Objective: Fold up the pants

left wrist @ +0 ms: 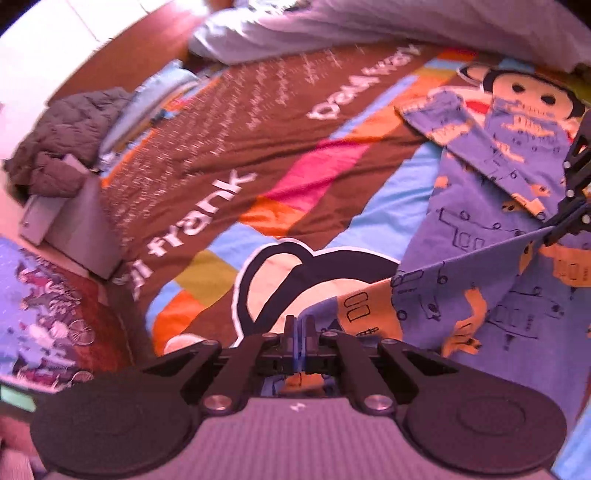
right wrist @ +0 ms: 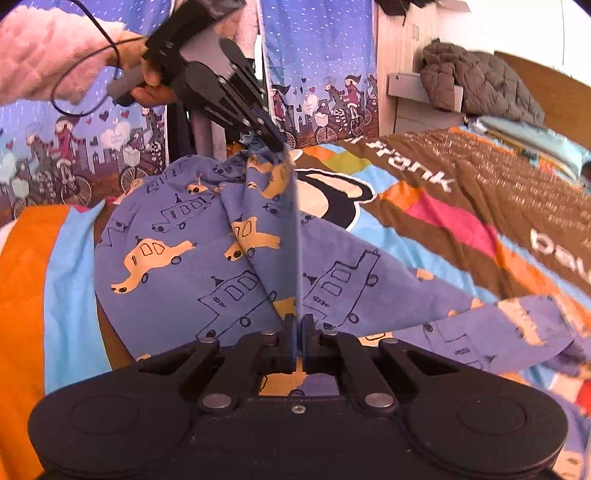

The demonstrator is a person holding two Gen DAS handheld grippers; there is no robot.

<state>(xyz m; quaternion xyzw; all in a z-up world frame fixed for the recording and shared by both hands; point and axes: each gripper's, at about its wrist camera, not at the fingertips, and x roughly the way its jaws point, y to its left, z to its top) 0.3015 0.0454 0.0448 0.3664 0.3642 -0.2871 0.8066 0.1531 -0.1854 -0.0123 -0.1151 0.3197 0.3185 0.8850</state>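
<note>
While both grippers, left (left wrist: 300, 332) and right (right wrist: 298, 332), are clenched on one taut edge of the pants (right wrist: 177, 258) lifted off the bed (right wrist: 461, 206), keep tension even, carry edge over squarely, lower flat.

- A bedspread (left wrist: 229, 147) covers the bed, patterned in brown, orange, pink and light blue blocks, with white lettering and a cartoon monkey face (left wrist: 524, 92)
- A grey quilted jacket (right wrist: 476, 79) lies bunched on a pale grey box (right wrist: 424, 92) beside the bed
- A curtain (right wrist: 317, 55), blue with white dashes and a printed band of cyclists and hearts, hangs behind
- A pale rumpled blanket (left wrist: 369, 26) lies along the bedspread's far edge
- Folded light blue cloth (right wrist: 532, 138) rests near the jacket
</note>
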